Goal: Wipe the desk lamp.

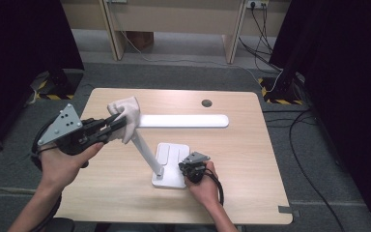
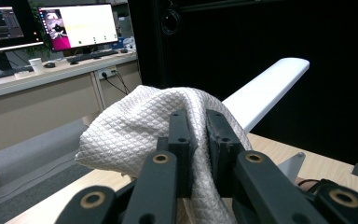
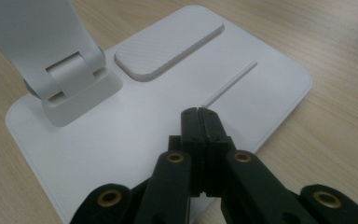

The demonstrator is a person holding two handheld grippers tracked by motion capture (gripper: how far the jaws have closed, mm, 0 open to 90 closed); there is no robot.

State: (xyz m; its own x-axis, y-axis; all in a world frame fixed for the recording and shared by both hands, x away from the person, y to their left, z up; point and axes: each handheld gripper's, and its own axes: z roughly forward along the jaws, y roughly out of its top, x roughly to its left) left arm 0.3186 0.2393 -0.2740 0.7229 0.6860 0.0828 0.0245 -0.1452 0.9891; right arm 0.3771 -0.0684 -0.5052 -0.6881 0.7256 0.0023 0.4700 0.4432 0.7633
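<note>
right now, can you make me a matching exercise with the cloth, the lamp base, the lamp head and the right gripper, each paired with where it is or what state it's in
Things:
1. cloth
2. lamp base
3. lamp head
4. right gripper

States:
A. jaws shut with nothing between them, tips on the base
B. flat on the table
C. pinched in the left gripper's jaws
D. long white bar, level above the table

Pairs: 1-C, 2-B, 3-D, 4-A

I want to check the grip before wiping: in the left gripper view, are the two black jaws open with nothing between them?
No, the left tool is clamped on the white quilted cloth, a fold of which sits pinched between its jaws.
</note>
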